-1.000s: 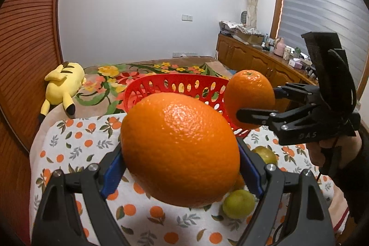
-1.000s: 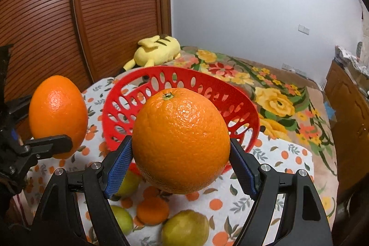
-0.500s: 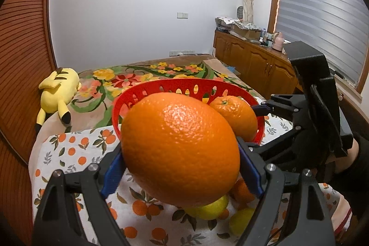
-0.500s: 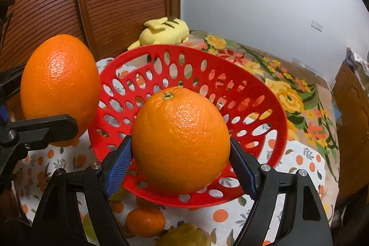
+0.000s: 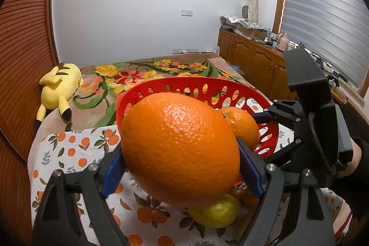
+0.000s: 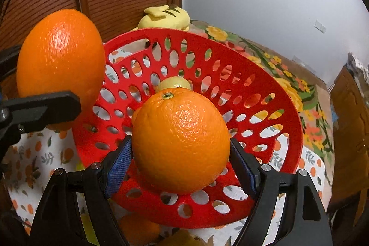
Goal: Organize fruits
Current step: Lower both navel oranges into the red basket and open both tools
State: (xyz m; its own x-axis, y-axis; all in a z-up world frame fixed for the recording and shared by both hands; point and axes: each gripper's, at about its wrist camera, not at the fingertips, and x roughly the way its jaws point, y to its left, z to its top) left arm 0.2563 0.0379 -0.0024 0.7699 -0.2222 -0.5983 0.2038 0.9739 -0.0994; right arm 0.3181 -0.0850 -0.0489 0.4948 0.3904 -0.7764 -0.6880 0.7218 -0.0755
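My left gripper [image 5: 181, 167] is shut on a large orange [image 5: 180, 153], held just in front of the near-left rim of the red perforated basket [image 5: 184, 84]. My right gripper [image 6: 181, 158] is shut on a second orange [image 6: 182, 140], stem up, held low inside the basket [image 6: 265, 107]. In the left wrist view this orange [image 5: 242, 126] shows over the basket's right side. In the right wrist view the left-hand orange [image 6: 60, 66] hangs outside the basket's left rim. A pale yellow fruit [image 6: 175, 83] lies in the basket behind the right-hand orange.
Loose fruit lies on the orange-print cloth [image 5: 69, 149] before the basket: a yellow-green one [image 5: 214, 211] and a small orange one [image 6: 138, 229]. A yellow plush toy [image 5: 60, 89] lies on the floral blanket beyond. A slatted wooden door stands left, a wooden cabinet [image 5: 253, 61] right.
The right gripper has carried its orange down from above the rim into the basket. The left gripper has brought its orange closer to the basket. Both grips hold as before.
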